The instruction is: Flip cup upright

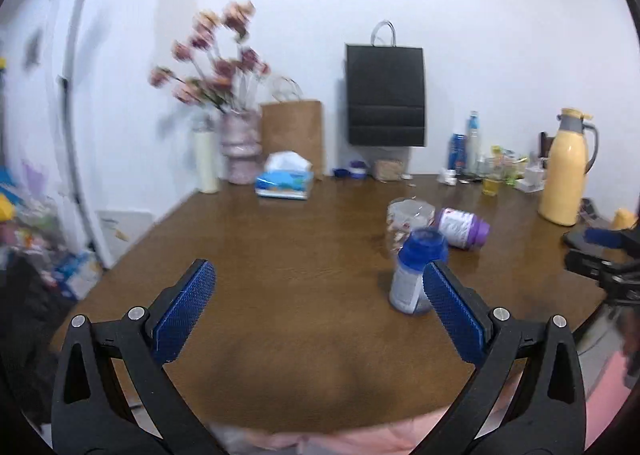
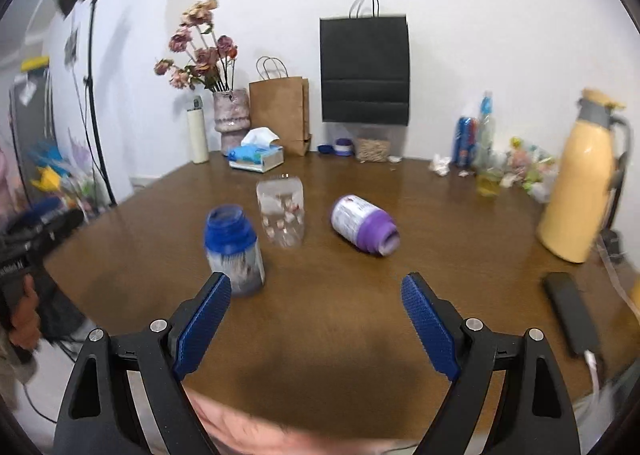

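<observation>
A clear plastic cup with small pink prints stands upside down mid-table; it also shows in the left wrist view. A blue-topped cup stands before it, beside my left gripper's right finger. A purple-lidded cup lies on its side to the right, also in the left wrist view. My left gripper is open and empty above the table. My right gripper is open and empty, short of the cups.
The brown table carries a tissue box, a flower vase, paper bags, bottles and a yellow thermos along the back and right. A black device lies at right.
</observation>
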`<action>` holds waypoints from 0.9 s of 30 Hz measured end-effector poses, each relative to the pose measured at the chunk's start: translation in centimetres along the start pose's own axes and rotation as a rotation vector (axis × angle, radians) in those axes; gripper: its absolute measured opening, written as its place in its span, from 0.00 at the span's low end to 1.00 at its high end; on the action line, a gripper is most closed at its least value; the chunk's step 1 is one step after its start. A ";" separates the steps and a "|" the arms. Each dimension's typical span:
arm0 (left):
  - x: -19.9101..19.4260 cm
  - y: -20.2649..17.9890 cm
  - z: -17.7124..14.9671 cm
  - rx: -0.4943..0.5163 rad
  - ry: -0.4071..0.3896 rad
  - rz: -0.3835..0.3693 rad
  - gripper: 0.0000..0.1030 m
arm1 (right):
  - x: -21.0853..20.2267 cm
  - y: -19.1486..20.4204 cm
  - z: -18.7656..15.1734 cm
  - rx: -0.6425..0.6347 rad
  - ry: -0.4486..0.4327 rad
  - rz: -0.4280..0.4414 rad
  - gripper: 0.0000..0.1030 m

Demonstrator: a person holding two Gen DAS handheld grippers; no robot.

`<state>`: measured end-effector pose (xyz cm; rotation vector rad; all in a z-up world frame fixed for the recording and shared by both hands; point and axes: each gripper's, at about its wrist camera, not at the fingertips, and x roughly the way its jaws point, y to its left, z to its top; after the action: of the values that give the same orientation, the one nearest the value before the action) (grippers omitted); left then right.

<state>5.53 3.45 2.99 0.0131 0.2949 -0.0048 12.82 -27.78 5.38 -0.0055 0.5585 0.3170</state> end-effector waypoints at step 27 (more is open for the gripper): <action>-6.1 -2.8 -4.7 0.009 -0.035 0.004 1.00 | -5.8 2.9 -6.3 0.042 -0.055 0.095 0.88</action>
<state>-1.66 0.70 0.26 0.0221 0.2597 -0.0022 4.04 -27.26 3.23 0.0698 0.5121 0.3964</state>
